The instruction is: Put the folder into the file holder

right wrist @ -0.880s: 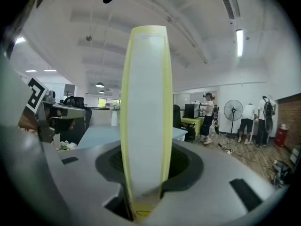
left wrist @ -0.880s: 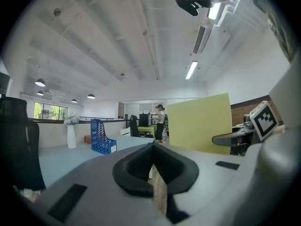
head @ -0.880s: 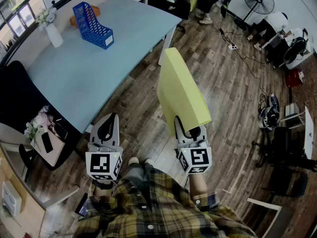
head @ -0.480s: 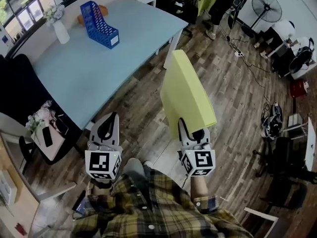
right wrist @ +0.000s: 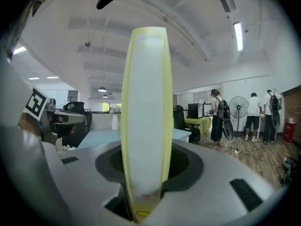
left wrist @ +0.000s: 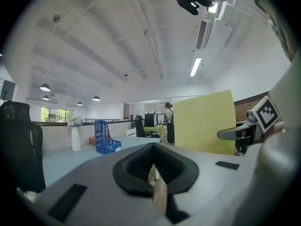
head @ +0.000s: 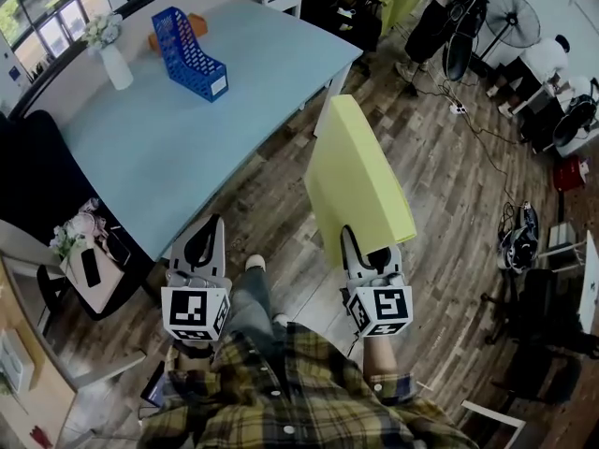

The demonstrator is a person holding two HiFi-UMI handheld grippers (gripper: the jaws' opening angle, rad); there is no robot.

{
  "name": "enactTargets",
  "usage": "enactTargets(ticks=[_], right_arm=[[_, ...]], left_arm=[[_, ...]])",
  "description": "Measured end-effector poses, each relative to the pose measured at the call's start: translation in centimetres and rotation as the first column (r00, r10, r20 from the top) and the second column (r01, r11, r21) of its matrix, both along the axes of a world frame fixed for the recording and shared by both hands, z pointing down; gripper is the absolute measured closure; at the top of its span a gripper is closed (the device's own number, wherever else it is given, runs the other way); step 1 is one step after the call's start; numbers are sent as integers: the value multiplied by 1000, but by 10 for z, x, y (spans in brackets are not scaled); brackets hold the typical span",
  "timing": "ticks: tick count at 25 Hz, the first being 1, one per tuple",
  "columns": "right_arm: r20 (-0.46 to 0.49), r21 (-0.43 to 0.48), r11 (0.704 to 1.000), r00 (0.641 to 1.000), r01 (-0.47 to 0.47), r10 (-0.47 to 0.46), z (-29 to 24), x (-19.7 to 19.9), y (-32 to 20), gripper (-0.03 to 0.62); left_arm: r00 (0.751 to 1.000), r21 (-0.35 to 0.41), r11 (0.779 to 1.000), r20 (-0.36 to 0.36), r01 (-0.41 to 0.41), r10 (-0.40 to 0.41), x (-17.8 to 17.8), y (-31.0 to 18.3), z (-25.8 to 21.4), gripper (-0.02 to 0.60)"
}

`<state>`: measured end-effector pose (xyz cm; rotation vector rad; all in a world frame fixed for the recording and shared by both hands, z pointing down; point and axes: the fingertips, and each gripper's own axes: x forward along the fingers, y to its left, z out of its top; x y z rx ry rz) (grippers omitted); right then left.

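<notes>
- Folder point(head: 360, 171): it is yellow-green and thick, and it stands upright on its edge in the air above the wooden floor point(head: 449, 185), just beside the near corner of the light blue table point(head: 168, 138).
- The right gripper point(head: 365, 249) holds the folder by its lower end. In the right gripper view the 2 jaws are clamped on the folder point(right wrist: 145, 112), 1 on each side, and the white inner edge faces the camera.
- The left gripper point(head: 207, 235) is empty. In the left gripper view its jaws point(left wrist: 155, 173) are together, and only a narrow slit stays between them.
- Both grippers are in front of the person's checked shirt point(head: 299, 405), the left 1 nearer to the table and well apart from the folder.
- The blue file holder point(head: 192, 56) stands on the far part of the table, well apart from the folder. Its open top looks up and its low front has a white label.
- A white vase point(head: 114, 64) with pale flowers stands near the file holder, on the left of it. An orange object point(head: 159, 37) lies just behind the holder; I cannot tell what it is.
- In the left gripper view the file holder point(left wrist: 106, 138) and the vase point(left wrist: 75, 136) are far ahead, and the folder point(left wrist: 204, 124) is on the right.
- A standing fan point(head: 515, 12) and several people point(right wrist: 256, 117) are at the far side of the room.
</notes>
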<state>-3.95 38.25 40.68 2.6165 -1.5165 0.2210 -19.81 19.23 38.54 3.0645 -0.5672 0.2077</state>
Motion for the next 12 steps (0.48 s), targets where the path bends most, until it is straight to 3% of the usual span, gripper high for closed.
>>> enactTargets(ticks=[12], right_arm=[[-15, 15, 999, 999, 42, -42, -14, 72, -117, 428]], left_arm=[[1000, 4, 1000, -22, 3, -3, 77, -105, -11, 588]])
